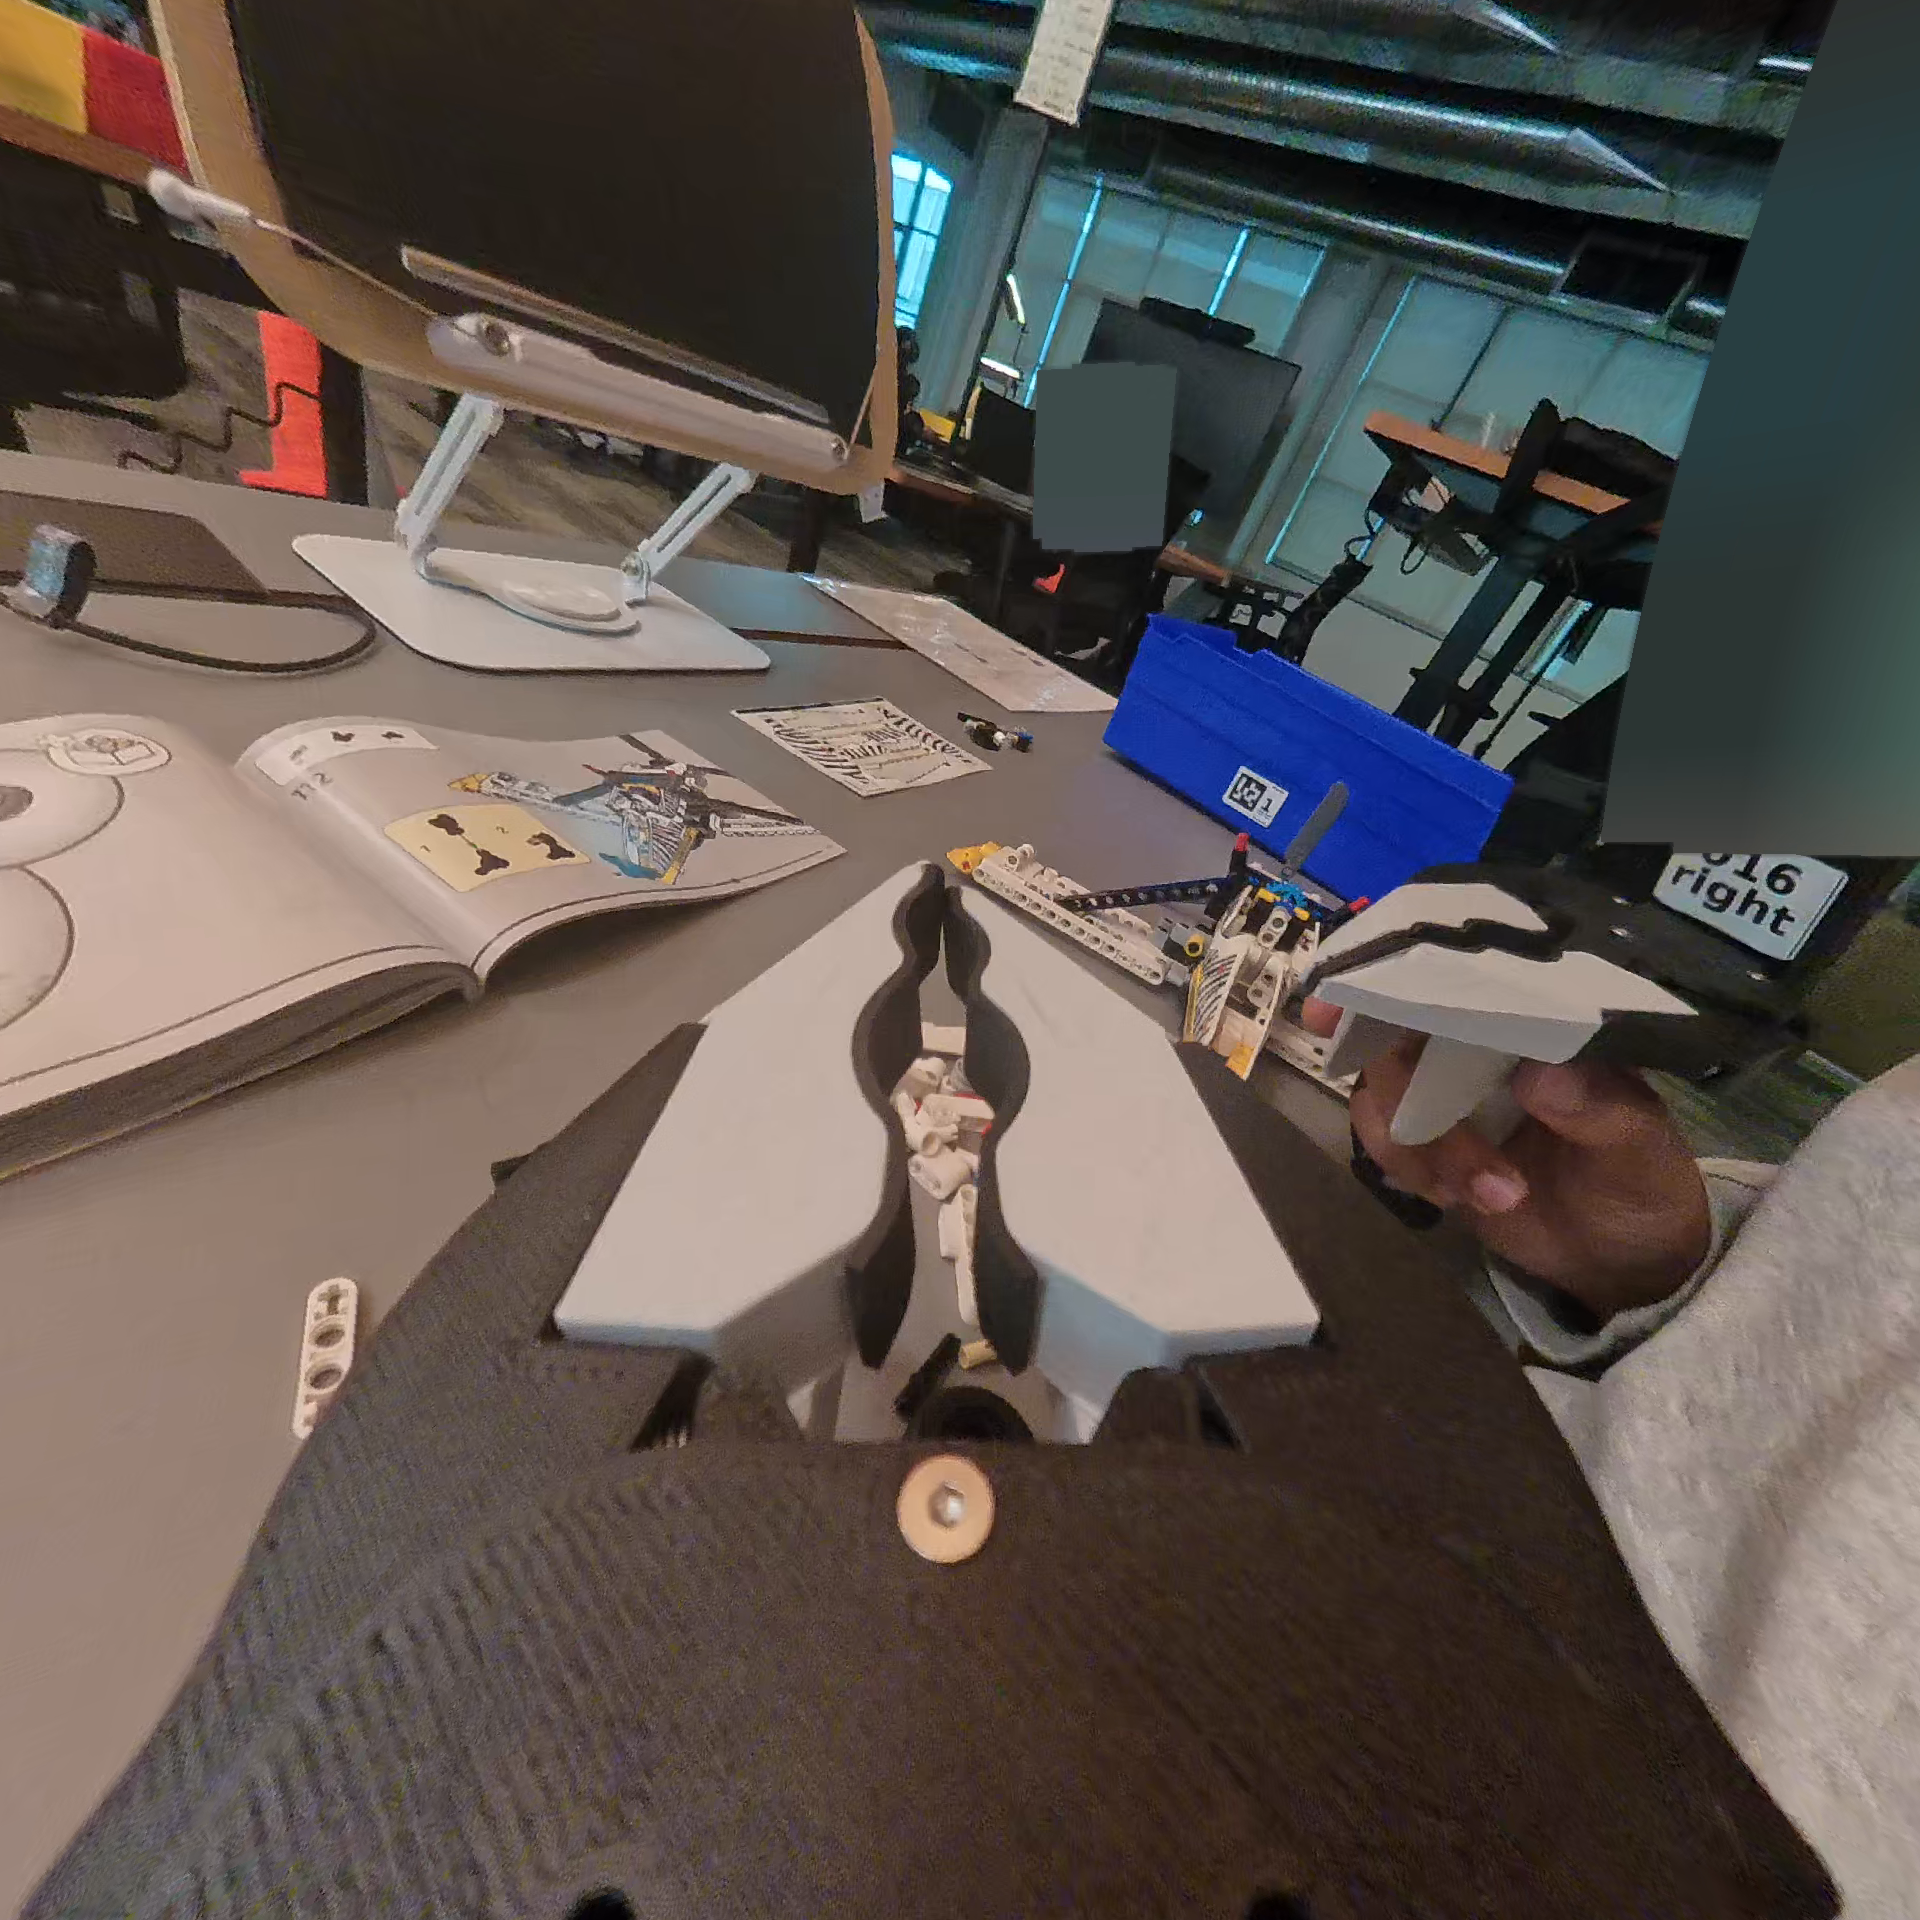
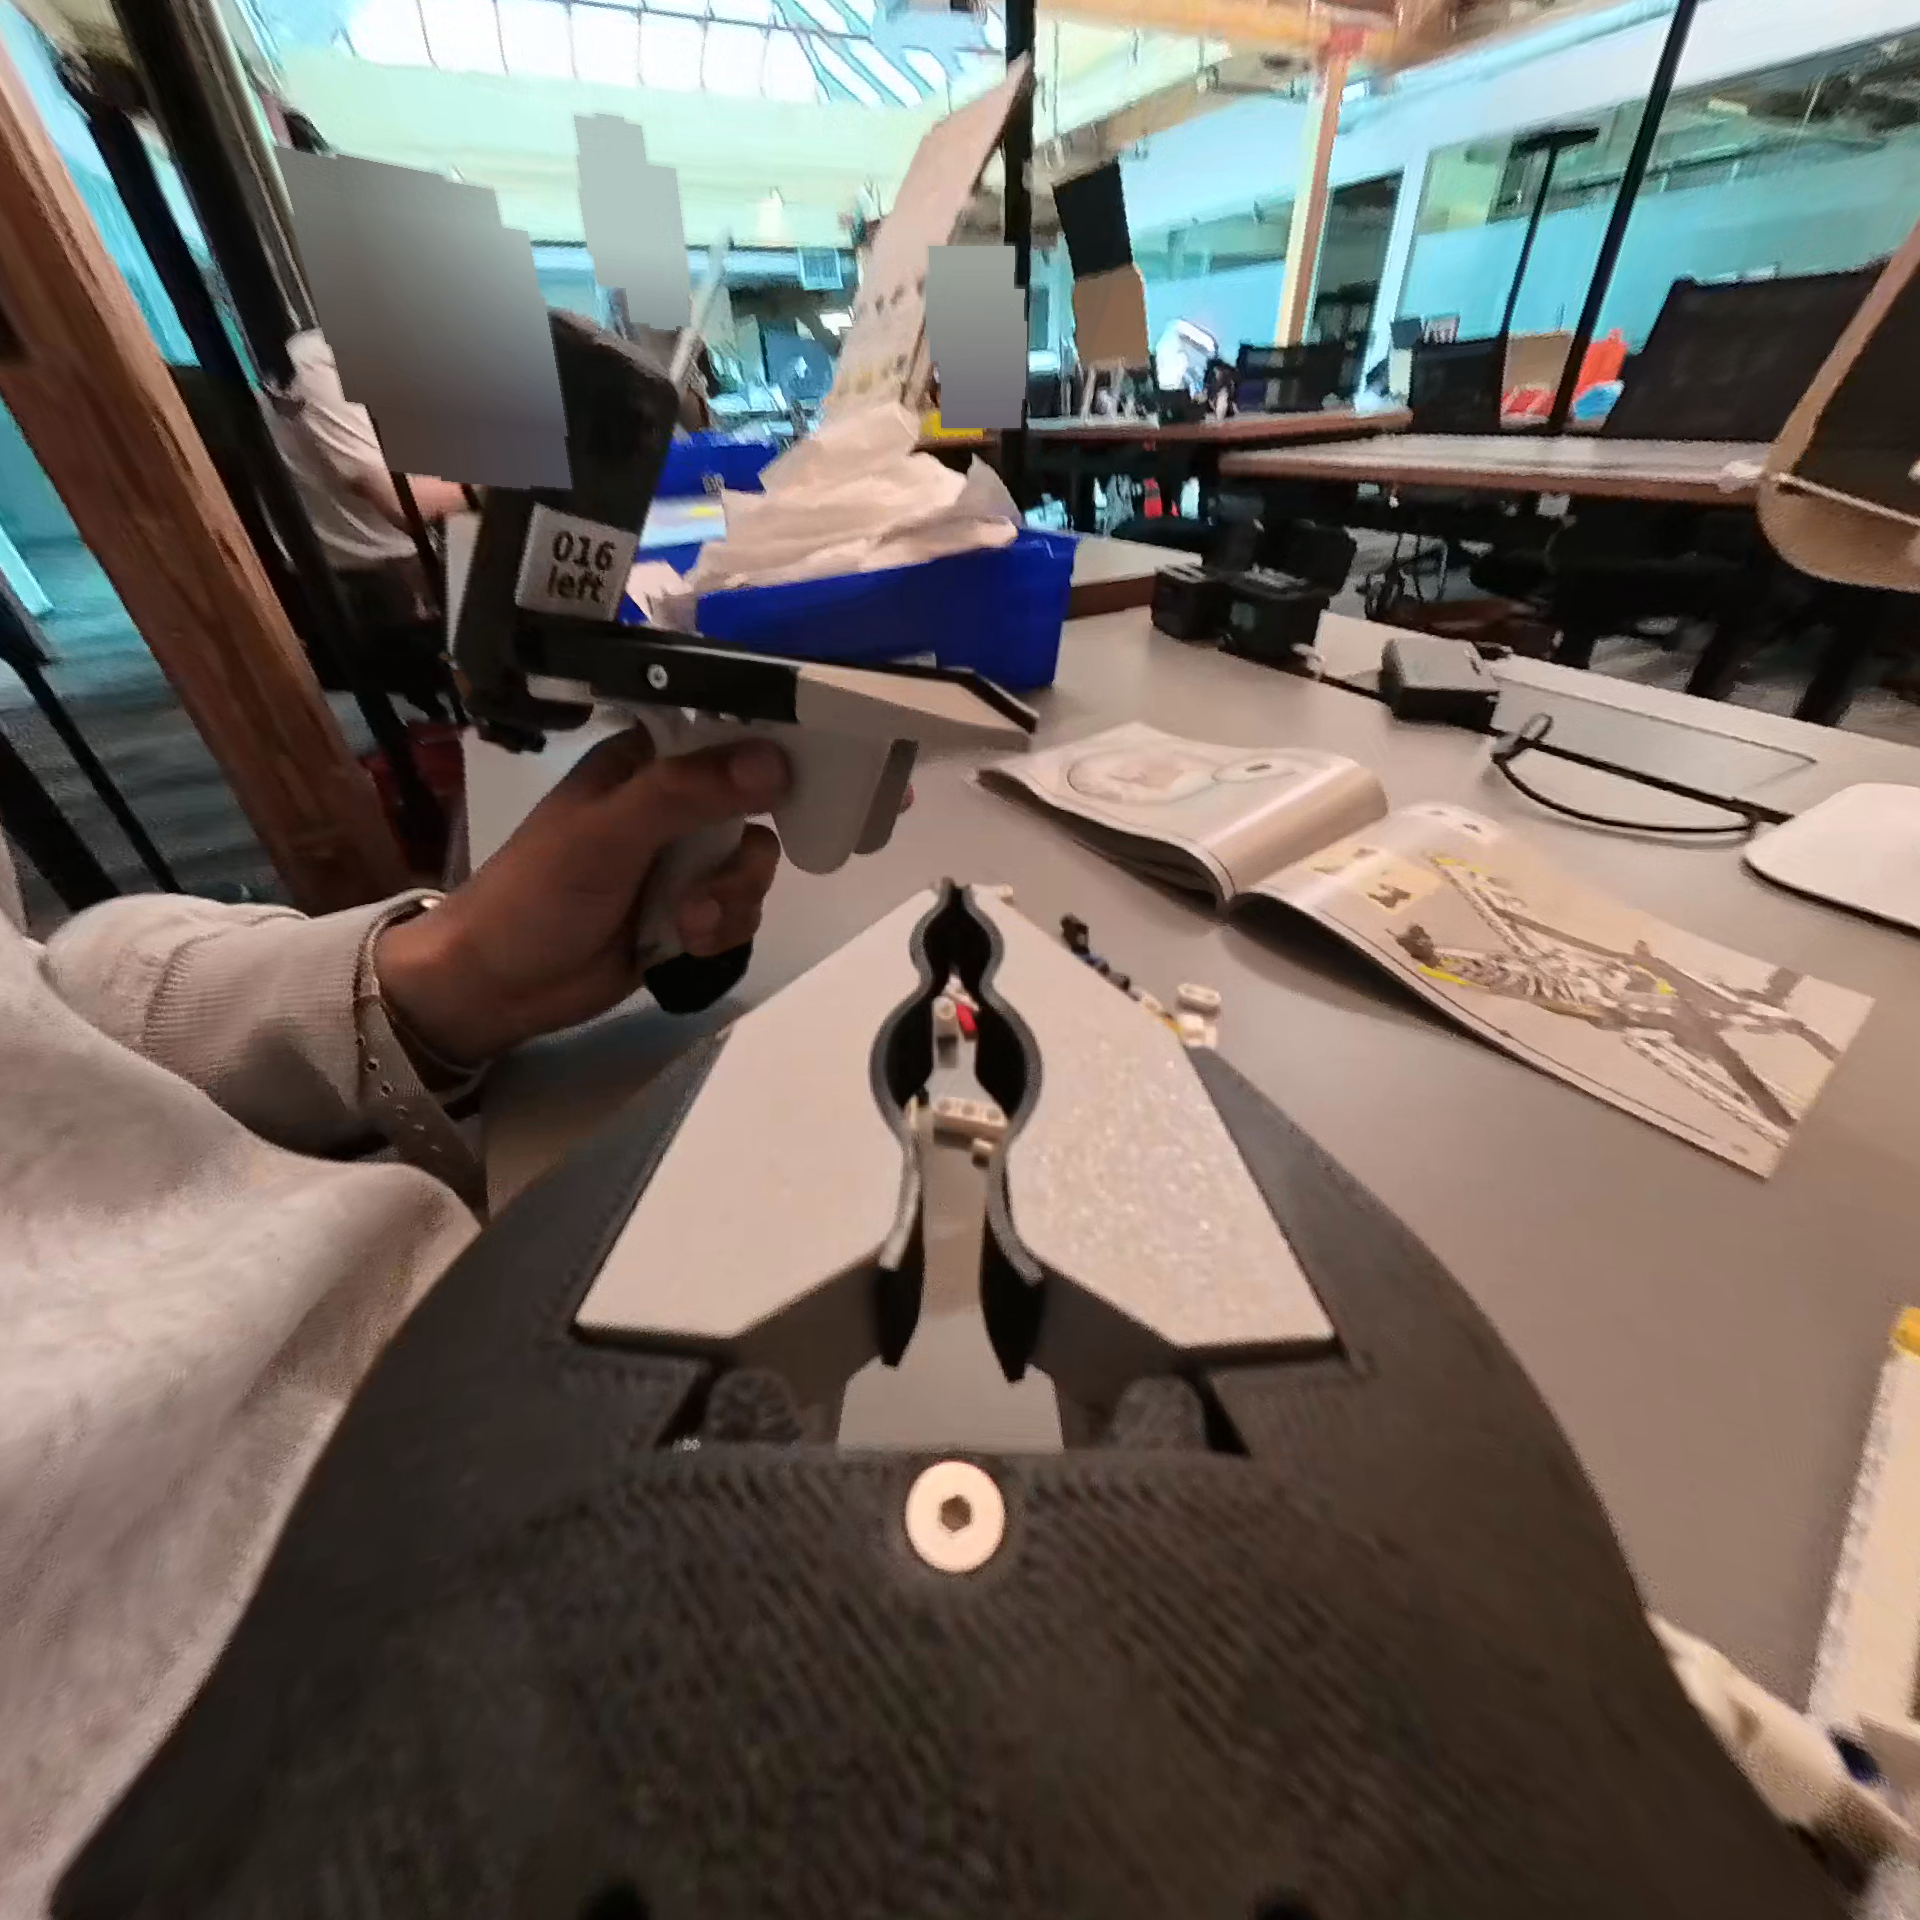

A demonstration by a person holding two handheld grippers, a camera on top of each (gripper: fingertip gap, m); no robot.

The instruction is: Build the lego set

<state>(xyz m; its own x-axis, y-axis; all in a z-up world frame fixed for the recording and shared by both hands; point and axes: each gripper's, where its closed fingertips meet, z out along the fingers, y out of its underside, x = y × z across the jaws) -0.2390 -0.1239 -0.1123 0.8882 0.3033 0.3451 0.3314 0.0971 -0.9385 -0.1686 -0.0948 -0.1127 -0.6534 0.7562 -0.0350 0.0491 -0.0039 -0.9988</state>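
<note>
The left gripper [image 1: 943,894] is held above the gray table [image 1: 187,1299] with its two fingers almost together at the tips; nothing is pinched between them. Through the gap you can see a little heap of white pieces [image 1: 940,1122] lying on the table below. The right gripper [image 2: 961,896] looks the same way — tips nearly touching, nothing held; a few small white bits [image 2: 961,1117] show through its gap. In the left wrist view the right gripper sits just in front of the half-built lego model [image 1: 1205,935], a long white beam with a dark rod and a yellow tip, resting on the table; I cannot tell if they touch. A hand [image 1: 1538,1153] in a gray sleeve holds that gripper's handle. Behind the model is a blue bin [image 1: 1309,748]. The open instruction book [image 1: 416,883] lies flat to the left, with a sticker sheet [image 1: 862,743] past it and one white three-hole beam [image 1: 327,1351] alone near the left gripper; a white stand [image 1: 540,613] holds a dark screen up behind the book.
</note>
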